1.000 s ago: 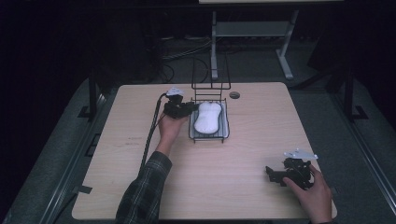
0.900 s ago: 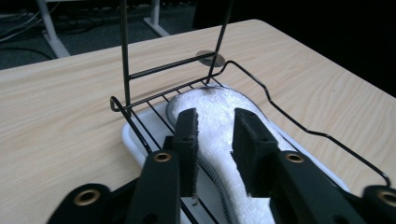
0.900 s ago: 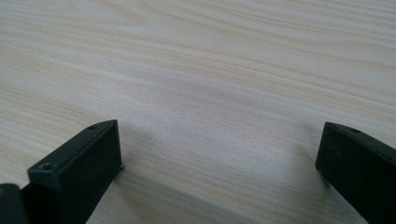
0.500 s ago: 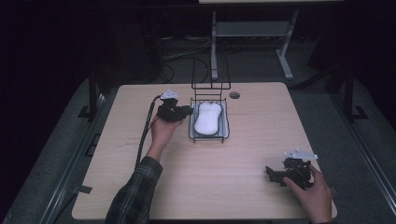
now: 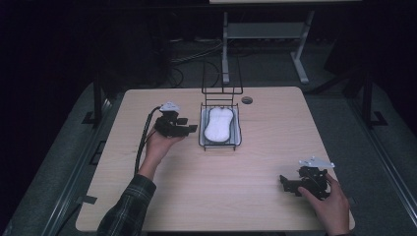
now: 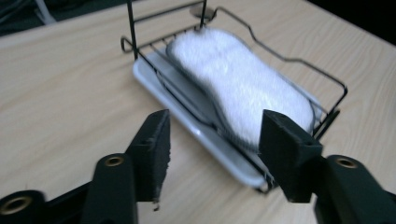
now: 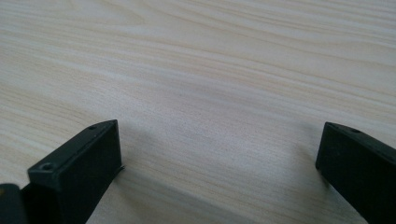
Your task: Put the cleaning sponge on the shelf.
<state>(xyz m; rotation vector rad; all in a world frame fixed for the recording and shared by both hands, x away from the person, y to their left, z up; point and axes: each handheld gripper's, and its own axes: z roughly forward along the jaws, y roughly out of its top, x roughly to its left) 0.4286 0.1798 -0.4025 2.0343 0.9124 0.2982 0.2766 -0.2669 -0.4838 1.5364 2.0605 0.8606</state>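
Nearest me, my right gripper (image 5: 290, 183) rests on the table (image 5: 236, 196) at the near right corner, its jaws spread wide over bare wood with nothing between them; in the right gripper view the grain runs clean from one jaw to the other.

Farther in and to the left, my left gripper (image 5: 189, 129) hangs just beside the wire basket (image 5: 201, 129), pointing across the table toward it. Its jaws have just been opening and now stand about two-thirds apart, holding nothing. In the left gripper view they frame the basket's near edge with a gap of open table in front, so the tool is close but not touching.

In the basket, on a pale tray (image 6: 187, 125), lies the white sponge (image 5: 219, 123), a soft, waisted, peanut-shaped pad. It lies to the right of the left gripper as the high view shows it, and well apart from the right one, so I judge the left hand to be the nearer by far. The sponge's long axis runs from the near side of the table to the far side, along the basket's length, and so crosswise to the line of the left gripper's jaws. Its narrow waist faces that gripper side-on.

Beyond the basket, a tall wire handle (image 5: 221, 81) rises at its far end, and a small round hole (image 5: 247, 100) sits in the tabletop just past it.
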